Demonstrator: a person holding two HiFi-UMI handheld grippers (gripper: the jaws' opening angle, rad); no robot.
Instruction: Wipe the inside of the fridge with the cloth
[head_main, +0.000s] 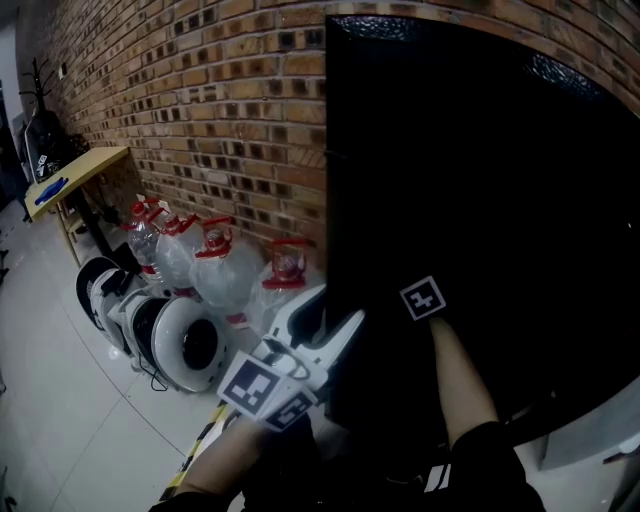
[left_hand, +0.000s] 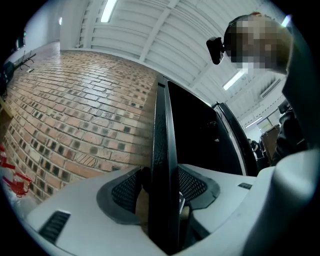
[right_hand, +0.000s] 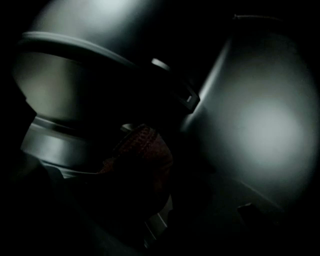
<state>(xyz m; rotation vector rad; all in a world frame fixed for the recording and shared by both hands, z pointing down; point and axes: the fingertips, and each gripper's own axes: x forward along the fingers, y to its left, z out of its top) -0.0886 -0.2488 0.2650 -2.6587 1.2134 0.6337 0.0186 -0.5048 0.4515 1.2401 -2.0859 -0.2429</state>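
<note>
The black fridge (head_main: 480, 200) fills the right of the head view. My left gripper (head_main: 325, 325) sits at its left edge. In the left gripper view its jaws (left_hand: 161, 192) are shut on the thin black edge of the fridge door (left_hand: 165, 150), one pad on each side. My right arm reaches into the dark fridge, and only the right gripper's marker cube (head_main: 422, 298) shows in the head view. In the right gripper view a reddish knitted cloth (right_hand: 142, 152) is bunched between the jaws of my right gripper (right_hand: 145, 200), against dim grey inner walls (right_hand: 265, 125).
A brick wall (head_main: 200, 100) runs behind the fridge. Several large water jugs with red caps (head_main: 215, 265) and white round machines (head_main: 185, 345) stand on the floor to the left. A wooden table (head_main: 75, 170) is at the far left. Yellow-black tape (head_main: 200, 440) marks the floor.
</note>
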